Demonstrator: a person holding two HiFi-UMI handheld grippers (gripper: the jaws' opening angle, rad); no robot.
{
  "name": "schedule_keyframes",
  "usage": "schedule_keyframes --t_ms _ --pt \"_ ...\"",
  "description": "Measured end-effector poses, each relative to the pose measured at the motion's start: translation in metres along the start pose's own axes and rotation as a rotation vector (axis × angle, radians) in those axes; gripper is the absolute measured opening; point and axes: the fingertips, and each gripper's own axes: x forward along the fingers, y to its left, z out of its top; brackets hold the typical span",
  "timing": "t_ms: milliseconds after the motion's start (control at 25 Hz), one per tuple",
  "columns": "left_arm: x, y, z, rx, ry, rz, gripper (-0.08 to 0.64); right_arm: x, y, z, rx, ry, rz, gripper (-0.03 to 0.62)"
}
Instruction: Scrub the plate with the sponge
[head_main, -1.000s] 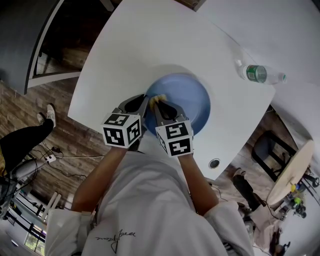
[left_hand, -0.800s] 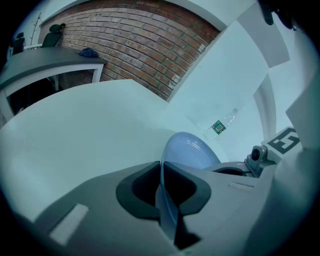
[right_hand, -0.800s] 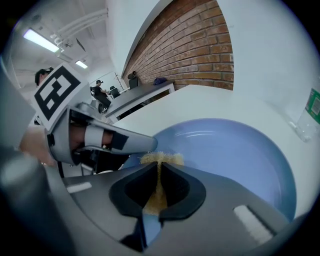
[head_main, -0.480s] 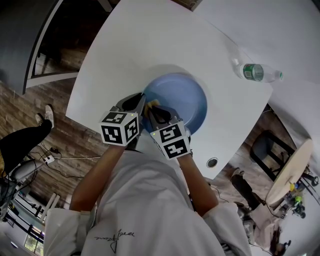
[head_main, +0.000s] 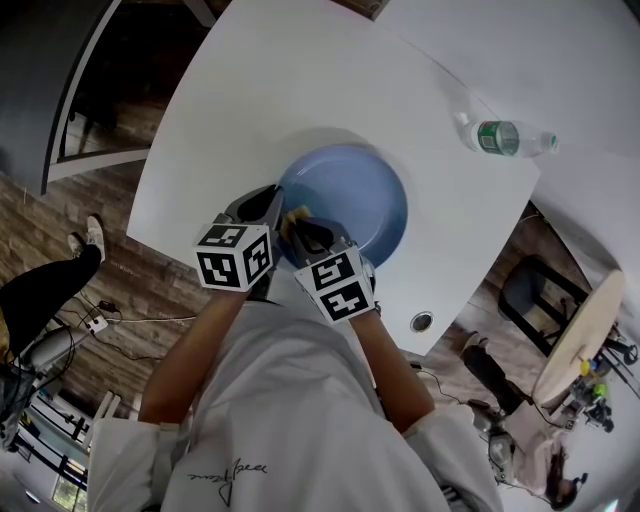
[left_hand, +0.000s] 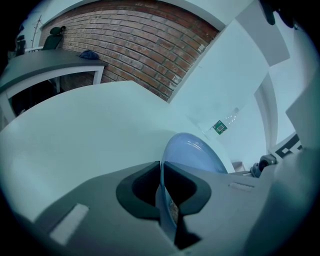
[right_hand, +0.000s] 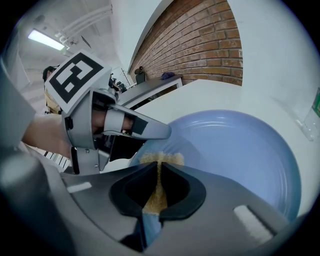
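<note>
The left gripper has its jaws clamped on the near rim of the blue plate, while the right gripper, pinching the yellow sponge, presses it just beside them, with the plate's basin ahead of its jaws.

We have drawn the right gripper back toward ourselves a little. The sponge in its fingers has slid from the left part of the plate down toward its near-left rim. In the head view the plate, the bottle and the worktop now sit slightly further up and left than a second ago.
</note>
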Motion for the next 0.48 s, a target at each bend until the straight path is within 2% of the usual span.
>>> schedule_keyframes --t_ms 480 --pt "-0.0002 -0.0001 0.0002 0.022 0.004 0.013 0.031 -0.004 0.006 -0.0096 -0.014 0.039 0.033 0.031"
